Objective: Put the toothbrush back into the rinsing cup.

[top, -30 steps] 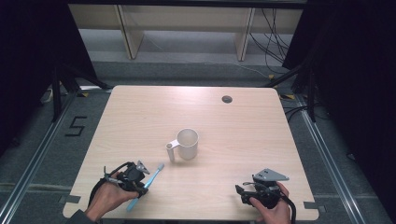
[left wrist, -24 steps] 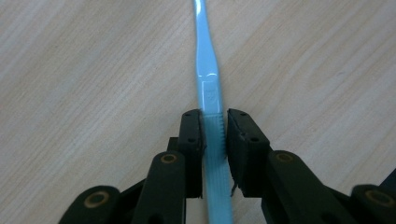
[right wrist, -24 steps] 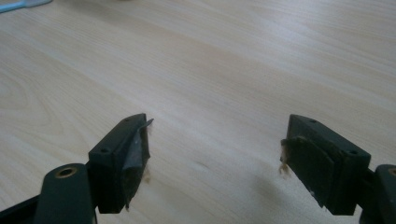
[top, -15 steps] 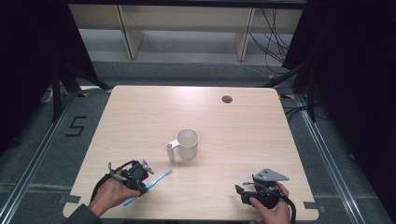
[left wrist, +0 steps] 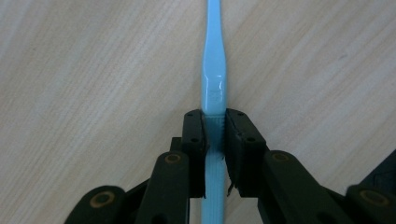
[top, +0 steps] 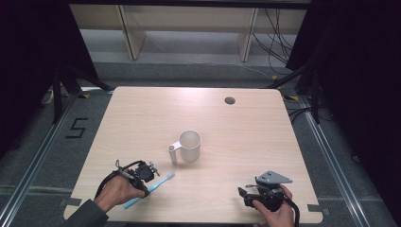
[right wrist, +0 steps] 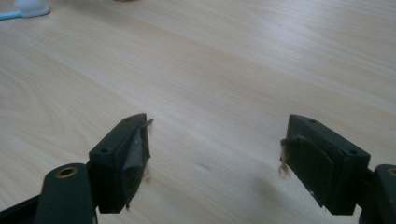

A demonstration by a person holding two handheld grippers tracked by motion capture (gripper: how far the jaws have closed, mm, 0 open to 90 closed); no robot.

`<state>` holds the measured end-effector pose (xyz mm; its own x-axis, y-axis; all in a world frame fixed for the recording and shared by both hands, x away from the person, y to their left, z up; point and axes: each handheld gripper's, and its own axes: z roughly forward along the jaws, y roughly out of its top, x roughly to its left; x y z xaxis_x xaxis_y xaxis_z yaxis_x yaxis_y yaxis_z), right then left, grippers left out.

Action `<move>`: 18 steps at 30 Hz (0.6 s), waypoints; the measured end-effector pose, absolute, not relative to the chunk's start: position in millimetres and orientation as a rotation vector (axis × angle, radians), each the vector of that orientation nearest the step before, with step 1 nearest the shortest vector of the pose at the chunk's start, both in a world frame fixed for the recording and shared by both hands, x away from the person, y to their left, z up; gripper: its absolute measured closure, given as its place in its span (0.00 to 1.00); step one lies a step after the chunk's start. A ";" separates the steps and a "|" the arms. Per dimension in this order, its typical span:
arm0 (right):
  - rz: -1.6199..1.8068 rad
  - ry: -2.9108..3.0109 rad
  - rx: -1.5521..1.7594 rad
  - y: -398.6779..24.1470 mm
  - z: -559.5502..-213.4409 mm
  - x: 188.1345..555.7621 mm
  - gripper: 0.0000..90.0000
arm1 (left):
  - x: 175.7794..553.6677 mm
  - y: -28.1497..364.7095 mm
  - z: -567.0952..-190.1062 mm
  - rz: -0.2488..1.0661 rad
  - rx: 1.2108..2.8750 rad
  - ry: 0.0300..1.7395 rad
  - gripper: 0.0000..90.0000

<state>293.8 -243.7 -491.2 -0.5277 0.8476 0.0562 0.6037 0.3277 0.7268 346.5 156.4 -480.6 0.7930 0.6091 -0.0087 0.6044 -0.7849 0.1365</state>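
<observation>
A light blue toothbrush lies flat on the wooden table near its front left, with its head toward the mug. My left gripper is shut on the handle. Its jaws have just been closing, and in the left gripper view both pads press the ribbed grip of the toothbrush at my left gripper. A white mug stands upright at mid-table, handle to the left. My right gripper rests at the front right; its jaws stand wide open over bare wood in the right gripper view. The toothbrush head lies far off there.
A round cable hole sits near the table's far right edge. Pale shelving stands behind the table, with cables on the floor at right. Dark frame legs flank the table.
The left jaws closed onto the toothbrush handle, and the brush turned a little, its head swinging right. The right gripper has stayed put.
</observation>
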 end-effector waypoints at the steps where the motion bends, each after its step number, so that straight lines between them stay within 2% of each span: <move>1: 1.015 2.267 1.303 -243.4 -491.1 293.3 0.26 | 347.4 156.3 -480.0 0.052 2.866 0.954 0.86; 18: 1.013 2.260 1.320 -243.6 -491.7 292.3 0.26 | 345.0 165.5 -479.0 0.055 2.798 0.929 0.87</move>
